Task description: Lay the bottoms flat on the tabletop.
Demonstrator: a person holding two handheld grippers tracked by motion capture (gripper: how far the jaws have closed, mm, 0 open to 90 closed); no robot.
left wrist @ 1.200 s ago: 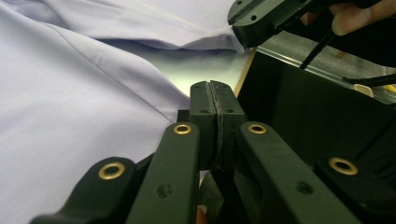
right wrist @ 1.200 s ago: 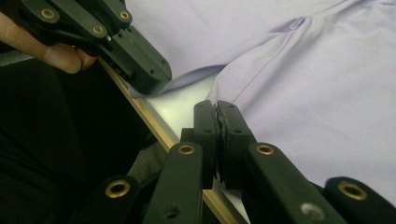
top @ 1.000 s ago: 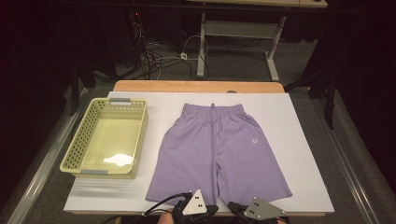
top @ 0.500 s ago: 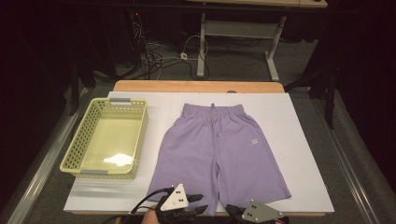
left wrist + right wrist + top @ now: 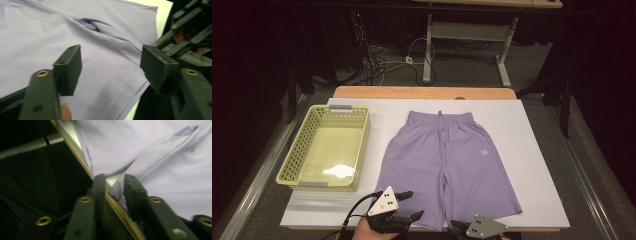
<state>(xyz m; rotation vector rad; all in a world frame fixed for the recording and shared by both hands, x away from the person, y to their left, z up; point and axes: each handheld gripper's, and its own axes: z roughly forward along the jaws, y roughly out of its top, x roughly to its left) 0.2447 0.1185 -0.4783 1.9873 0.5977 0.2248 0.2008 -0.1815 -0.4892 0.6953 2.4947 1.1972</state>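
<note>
One white board-covered table carries everything, its near edge running just under both grippers; ahead of them on it lies a pair of lilac fabric shorts, spread flat, waistband far, leg hems near; beyond the left gripper and off to its left stands a pale yellow-green perforated plastic basket, well apart from the shorts; left gripper sits at the near hem of the left-hand leg, grey plate on top, hand beneath it; its jaws have just been opening and now stand wide apart, lilac cloth seen through the gap below, pads clear of it; right gripper sits at the table's near edge by the crotch; its jaws have just been opening slightly, a narrow gap, hem edge between the pads; whether they press it, cannot tell.
</note>
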